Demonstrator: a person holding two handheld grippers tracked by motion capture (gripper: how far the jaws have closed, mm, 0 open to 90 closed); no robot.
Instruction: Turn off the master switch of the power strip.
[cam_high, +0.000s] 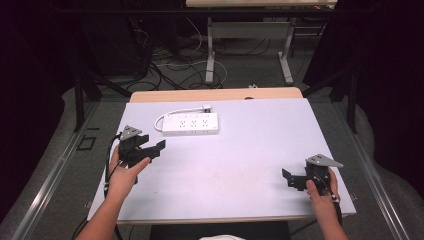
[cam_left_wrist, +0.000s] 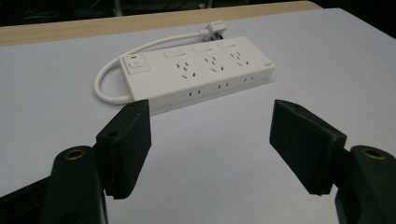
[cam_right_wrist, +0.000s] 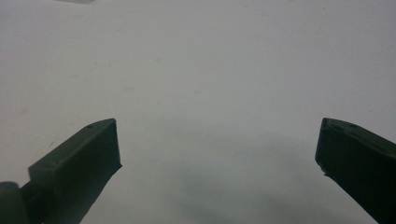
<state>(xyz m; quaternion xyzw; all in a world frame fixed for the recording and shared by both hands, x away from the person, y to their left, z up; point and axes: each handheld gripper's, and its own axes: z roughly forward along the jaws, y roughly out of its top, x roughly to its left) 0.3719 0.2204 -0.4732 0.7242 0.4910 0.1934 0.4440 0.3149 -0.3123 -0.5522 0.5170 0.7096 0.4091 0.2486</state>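
toward eleven o'clock on the bench (cam_high: 240, 150), a white power strip (cam_high: 190, 123) is lying flat with its sockets facing up, its long side running across the bench. its short white cord (cam_high: 172, 113) is looping around the switch end and ending in a plug (cam_high: 206, 106) just behind the strip. in the left gripper view the strip (cam_left_wrist: 198, 70) is sitting just beyond the fingers (cam_left_wrist: 125, 147), apart from them.

at about nine o'clock the left gripper (cam_high: 150, 148) is hovering near the strip, pointing toward three o'clock, with the left hand (cam_high: 123, 176) gripping it; its fingers are spreading wide, released, with nothing between them.

at about four o'clock, well apart from the strip, the right gripper (cam_high: 291, 179) is resting low over the bench in the right hand (cam_high: 320, 192), pointing toward nine o'clock. in the right gripper view its fingers (cam_right_wrist: 79, 161) are also standing wide apart, released, over bare pale surface.
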